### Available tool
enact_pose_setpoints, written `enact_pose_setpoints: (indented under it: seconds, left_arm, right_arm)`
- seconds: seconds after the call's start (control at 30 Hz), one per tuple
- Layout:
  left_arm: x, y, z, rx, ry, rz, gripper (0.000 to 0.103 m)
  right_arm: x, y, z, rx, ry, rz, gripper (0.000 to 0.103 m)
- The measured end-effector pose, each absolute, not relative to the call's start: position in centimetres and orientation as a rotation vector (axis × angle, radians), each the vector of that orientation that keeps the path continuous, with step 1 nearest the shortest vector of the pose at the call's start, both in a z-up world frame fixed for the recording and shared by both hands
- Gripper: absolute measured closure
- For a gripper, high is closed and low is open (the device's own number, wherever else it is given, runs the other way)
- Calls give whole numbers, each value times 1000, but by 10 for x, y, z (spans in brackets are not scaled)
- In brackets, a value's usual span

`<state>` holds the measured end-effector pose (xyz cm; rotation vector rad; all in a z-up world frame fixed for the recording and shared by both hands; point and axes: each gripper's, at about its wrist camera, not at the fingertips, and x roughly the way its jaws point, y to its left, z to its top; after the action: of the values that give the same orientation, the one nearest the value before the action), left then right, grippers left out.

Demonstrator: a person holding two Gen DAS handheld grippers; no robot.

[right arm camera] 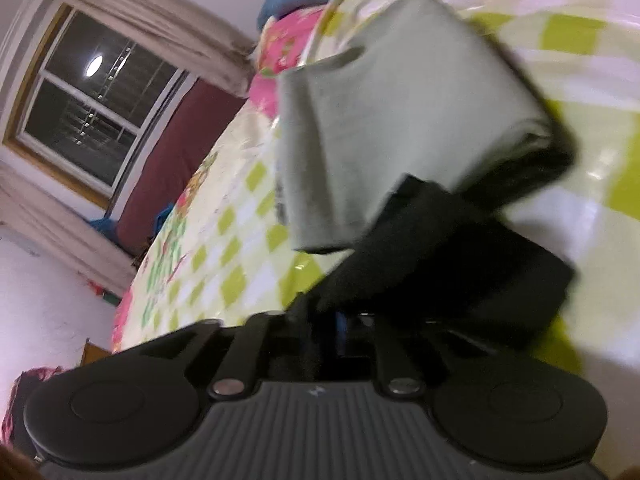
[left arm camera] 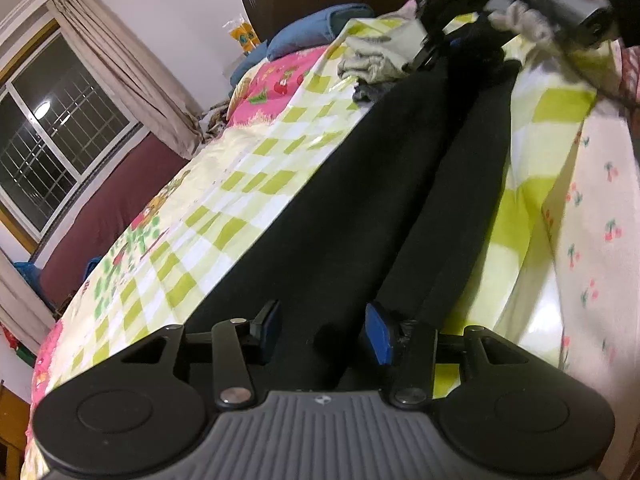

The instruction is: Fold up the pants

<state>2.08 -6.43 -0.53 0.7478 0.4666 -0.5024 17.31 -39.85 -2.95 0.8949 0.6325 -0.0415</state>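
Black pants (left arm camera: 360, 200) lie stretched along the bed, running from my left gripper to the far end. My left gripper (left arm camera: 324, 332) is open, its blue pads either side of the near end of the pants. My right gripper (right arm camera: 340, 320) is shut on the far end of the pants (right arm camera: 440, 264) and lifts it off the bed. It also shows in the left wrist view (left arm camera: 430, 46), held by a gloved hand (left arm camera: 528, 4) at the top. The right wrist view is blurred.
The bed has a green-checked cover (left arm camera: 240, 184). A folded pale grey-green garment (right arm camera: 384, 128) lies just beyond the right gripper, with other folded clothes (left arm camera: 372, 64). Blue pillows (left arm camera: 308, 32) lie at the headboard. A window (left arm camera: 48, 152) and curtain are on the left.
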Motion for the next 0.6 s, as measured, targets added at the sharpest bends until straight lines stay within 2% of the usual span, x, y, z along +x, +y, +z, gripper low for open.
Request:
enact_pose_setpoints:
  seconds: [0.1,0.23,0.47,0.6]
  left_arm:
    - [21,-70,-1,745,435,-500,41]
    - [20,-78,5,723,392,-522,40]
    - [17,-109,3,707,241,-423,22]
    - [20,-134,-13,803,160,-371,20]
  right_arm:
    - [186,-397,-19,887,612,-37,95]
    - [187,-387,15,902,541,53,95]
    - [196,-356,76,859,500,208,95]
    - [198,-342,103,837,461,257,95]
